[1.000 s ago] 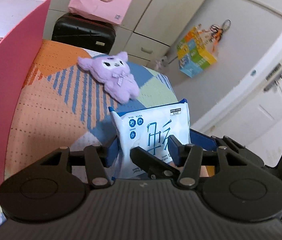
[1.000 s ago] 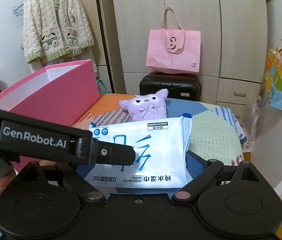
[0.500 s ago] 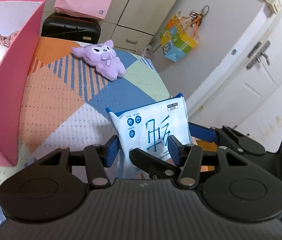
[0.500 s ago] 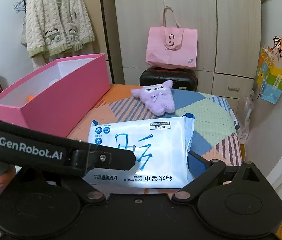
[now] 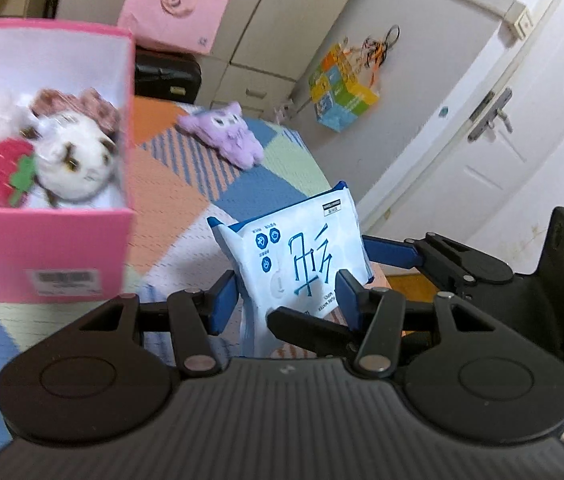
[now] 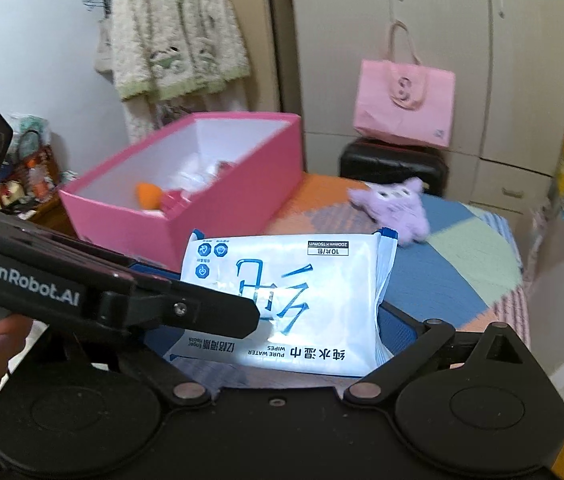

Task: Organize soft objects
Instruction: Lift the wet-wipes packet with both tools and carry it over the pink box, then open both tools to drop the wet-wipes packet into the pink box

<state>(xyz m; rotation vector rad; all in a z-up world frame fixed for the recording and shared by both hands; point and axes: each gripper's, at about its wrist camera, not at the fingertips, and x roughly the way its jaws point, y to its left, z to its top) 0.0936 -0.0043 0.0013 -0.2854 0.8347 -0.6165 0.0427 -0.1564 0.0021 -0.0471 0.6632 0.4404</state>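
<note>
A white and blue pack of wet wipes (image 5: 297, 256) is held in the air above the patchwork table by both grippers. My left gripper (image 5: 285, 296) is shut on its short sides. My right gripper (image 6: 278, 320) is shut on the same pack (image 6: 301, 300) across its long sides. A pink box (image 5: 42, 240) stands to the left with a white plush cat (image 5: 78, 160), a red strawberry toy and an orange thing in it; it also shows in the right wrist view (image 6: 222, 200). A purple plush (image 5: 226, 136) lies on the far part of the table (image 6: 393, 204).
A black suitcase (image 6: 393, 164) with a pink tote bag (image 6: 401, 104) on it stands behind the table against the wardrobe. A knitted cardigan (image 6: 170, 40) hangs on the left wall. A white door (image 5: 481, 128) is on the right.
Both grippers have risen and drawn back with the wipes pack. The inside of the pink box with its plush toys has come into view; the box now sits lower and nearer.
</note>
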